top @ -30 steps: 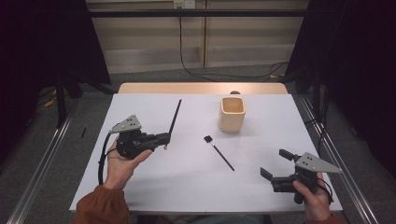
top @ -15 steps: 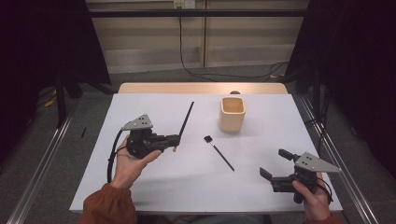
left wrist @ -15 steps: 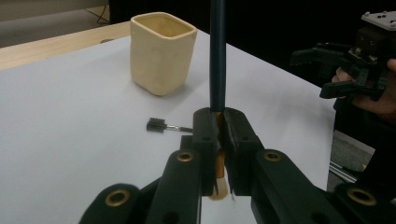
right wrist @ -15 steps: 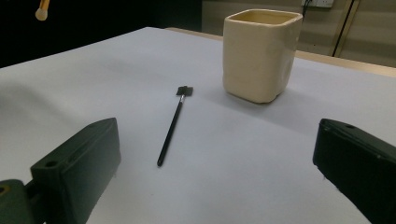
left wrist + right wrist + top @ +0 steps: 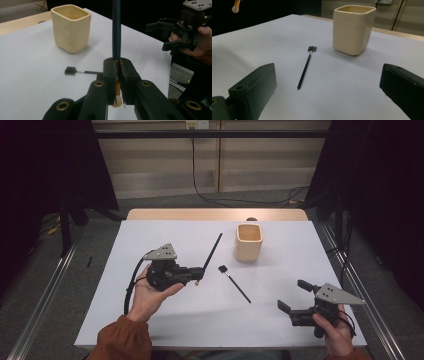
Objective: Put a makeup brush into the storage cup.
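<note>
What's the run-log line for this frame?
left hand-held gripper: shut on long brush | right hand-held gripper: open | small brush: on table | cup: upright

Both grippers are chunky matte-black things, the left gripper (image 5: 197, 275) and right gripper (image 5: 295, 297) each topped with a grey three-cornered plate dotted with small screw holes. Brass-coloured rivets sit on the jaw links, a black cable loops off the left one, and the person wears rust-orange sleeves (image 5: 122, 340).
</note>
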`<state>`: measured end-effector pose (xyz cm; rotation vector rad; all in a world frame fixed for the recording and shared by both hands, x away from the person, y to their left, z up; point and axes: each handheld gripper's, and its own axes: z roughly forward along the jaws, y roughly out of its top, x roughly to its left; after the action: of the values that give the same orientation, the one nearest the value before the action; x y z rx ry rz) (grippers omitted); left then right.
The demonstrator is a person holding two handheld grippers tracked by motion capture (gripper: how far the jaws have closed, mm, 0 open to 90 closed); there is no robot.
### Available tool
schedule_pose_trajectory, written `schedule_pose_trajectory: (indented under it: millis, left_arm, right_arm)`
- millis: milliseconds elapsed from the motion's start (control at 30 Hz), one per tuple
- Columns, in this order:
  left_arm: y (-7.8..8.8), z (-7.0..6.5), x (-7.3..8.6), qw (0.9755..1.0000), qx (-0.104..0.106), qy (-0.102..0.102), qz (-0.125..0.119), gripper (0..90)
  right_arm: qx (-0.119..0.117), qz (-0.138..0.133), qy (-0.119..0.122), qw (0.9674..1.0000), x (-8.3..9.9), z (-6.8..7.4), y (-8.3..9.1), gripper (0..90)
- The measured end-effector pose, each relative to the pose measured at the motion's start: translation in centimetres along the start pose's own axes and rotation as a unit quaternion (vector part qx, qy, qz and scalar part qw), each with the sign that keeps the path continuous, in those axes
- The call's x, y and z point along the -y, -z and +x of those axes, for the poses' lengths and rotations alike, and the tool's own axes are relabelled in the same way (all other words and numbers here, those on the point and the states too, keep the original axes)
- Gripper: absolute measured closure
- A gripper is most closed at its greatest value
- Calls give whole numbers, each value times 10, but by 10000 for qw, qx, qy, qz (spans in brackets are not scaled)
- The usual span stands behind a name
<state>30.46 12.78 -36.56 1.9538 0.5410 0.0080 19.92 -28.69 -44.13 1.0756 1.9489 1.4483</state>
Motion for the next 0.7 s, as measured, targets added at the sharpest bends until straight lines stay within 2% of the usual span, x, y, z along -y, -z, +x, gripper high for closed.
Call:
schedule_pose_trajectory:
  millis: [300, 367, 433, 600, 700]
  left_arm:
    - [-16, -10, -9, 9996, 197, -139, 143, 842]
    - [-20, -12, -11, 9996, 142, -152, 213, 843]
    - [-22, -14, -12, 9993, 193, -180, 273, 843]
    - [-32, -19, -15, 9981, 186, -261, 520, 843]
    - [-37, -21, -15, 9962, 219, -354, 763, 842]
  right_arm:
    - [4, -11, 5, 10000, 0, 0, 0, 2]
    - [1, -12, -3, 10000, 0, 0, 0, 2]
    - [-3, -12, -4, 10000, 0, 0, 0, 2]
    - [-20, -28, -1, 10000, 0, 0, 0, 1]
    - [-62, -89, 29, 9999, -1, 1, 1, 0]
